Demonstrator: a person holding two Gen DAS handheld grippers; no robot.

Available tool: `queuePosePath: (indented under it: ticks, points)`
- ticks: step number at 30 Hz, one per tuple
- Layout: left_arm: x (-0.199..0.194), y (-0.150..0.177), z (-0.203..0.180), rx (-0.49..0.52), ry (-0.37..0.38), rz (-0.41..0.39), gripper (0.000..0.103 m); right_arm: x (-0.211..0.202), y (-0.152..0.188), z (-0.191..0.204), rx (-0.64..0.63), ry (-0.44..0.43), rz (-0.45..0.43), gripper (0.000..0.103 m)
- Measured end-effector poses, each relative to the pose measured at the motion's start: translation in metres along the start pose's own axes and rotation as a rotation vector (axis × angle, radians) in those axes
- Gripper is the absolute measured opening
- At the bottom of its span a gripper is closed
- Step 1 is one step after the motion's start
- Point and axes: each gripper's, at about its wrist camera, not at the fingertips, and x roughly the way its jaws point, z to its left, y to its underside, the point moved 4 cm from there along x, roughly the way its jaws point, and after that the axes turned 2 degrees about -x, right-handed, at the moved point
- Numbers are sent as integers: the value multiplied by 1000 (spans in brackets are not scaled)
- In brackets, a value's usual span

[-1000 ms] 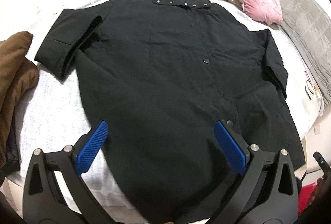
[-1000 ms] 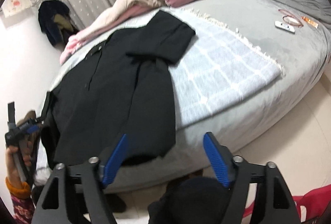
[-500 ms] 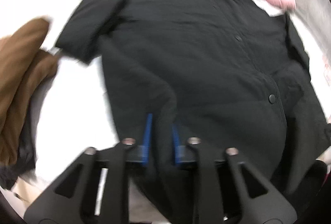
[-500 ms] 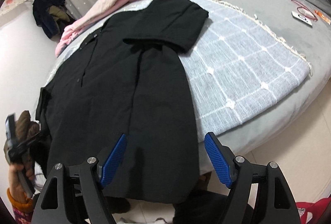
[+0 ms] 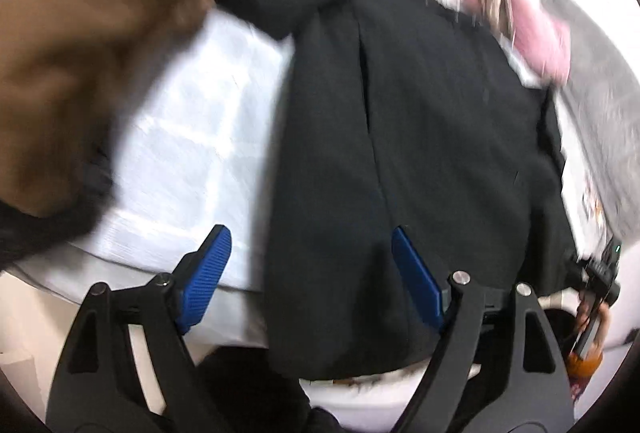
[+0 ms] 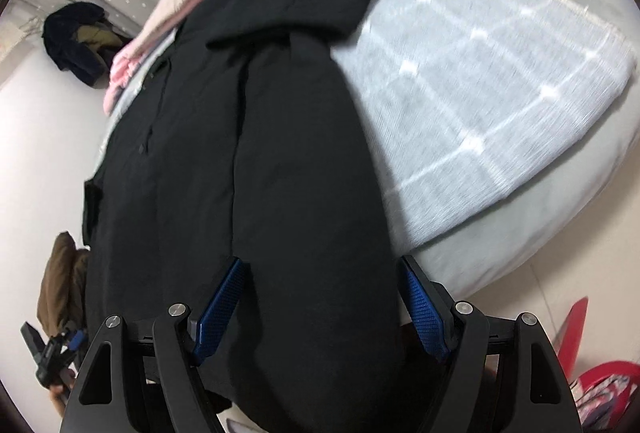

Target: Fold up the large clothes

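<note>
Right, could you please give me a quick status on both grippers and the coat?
Left gripper opening, right gripper open, both over the hem. Black coat flat on the bed. Brown garment nearby.

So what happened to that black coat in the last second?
The left tongs pinched the black coat near its hem, dragged that side across into a lengthwise fold, and are opening again. The right tongs dropped closer to the hem, open throughout. The brown garment and pink bedding stayed put.

Both grippers, the left gripper (image 5: 310, 273) and the right gripper (image 6: 322, 307), have black triangular arms, silver screws and ribbed blue pads; an orange cuff (image 5: 585, 363) shows lower right.
</note>
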Motion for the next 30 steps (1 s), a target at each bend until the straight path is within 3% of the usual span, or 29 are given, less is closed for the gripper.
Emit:
queuePosePath:
  ticks: [2, 3, 4, 5, 7, 8, 10, 12, 13, 14, 16, 18, 19, 24, 26, 28, 30]
  points:
    - [23, 6, -9, -27, 54, 80, 64, -4, 1, 6, -17, -14, -24, 68]
    - [27, 9, -12, -46, 87, 98, 26, -9, 1, 10, -40, -23, -42, 35]
    - [26, 13, -16, -60, 120, 91, 12, -15, 0, 12, -46, -41, -63, 8]
    - [18, 14, -18, -56, 121, 66, 10, -32, -2, 15, -46, -77, -122, 8]
    - [-10, 16, -29, 18, 140, -35, 9, -68, -6, 17, -75, -52, -238, 6]
    - [-17, 17, -28, 29, 128, -47, 10, -83, -9, 14, -76, -29, -272, 6]
    - [-19, 21, -20, 36, 61, -33, 12, -87, -14, 5, -61, 4, -239, 6]
    - [-12, 27, -15, 85, -80, -11, 24, -63, -14, -2, -99, 196, -142, 11]
    - [-12, 31, -16, 116, -174, -28, 31, -54, -11, -3, -113, 256, -115, 19]
    - [-17, 35, -21, 150, -220, -67, 35, -46, -7, -2, -125, 321, -100, 23]
    - [-28, 42, -34, 223, -248, -122, 53, -40, 1, 4, -169, 459, -126, 35]
    - [-39, 51, -57, 320, -232, -180, 69, -46, 7, 17, -210, 510, -186, 48]
    - [-43, 59, -73, 391, -211, -204, 75, -50, 9, 24, -230, 502, -212, 55]
    - [-31, 97, -137, 722, -177, -247, 82, -65, 34, 81, -385, 345, -319, 67]
    - [-17, 109, -164, 859, -143, -242, 82, -62, 49, 95, -460, 252, -314, 70]
    - [-5, 123, -186, 957, -71, -202, 82, -55, 64, 117, -555, 122, -271, 70]
    - [1, 133, -196, 1032, -48, -184, 82, -44, 82, 135, -647, 35, -223, 70]
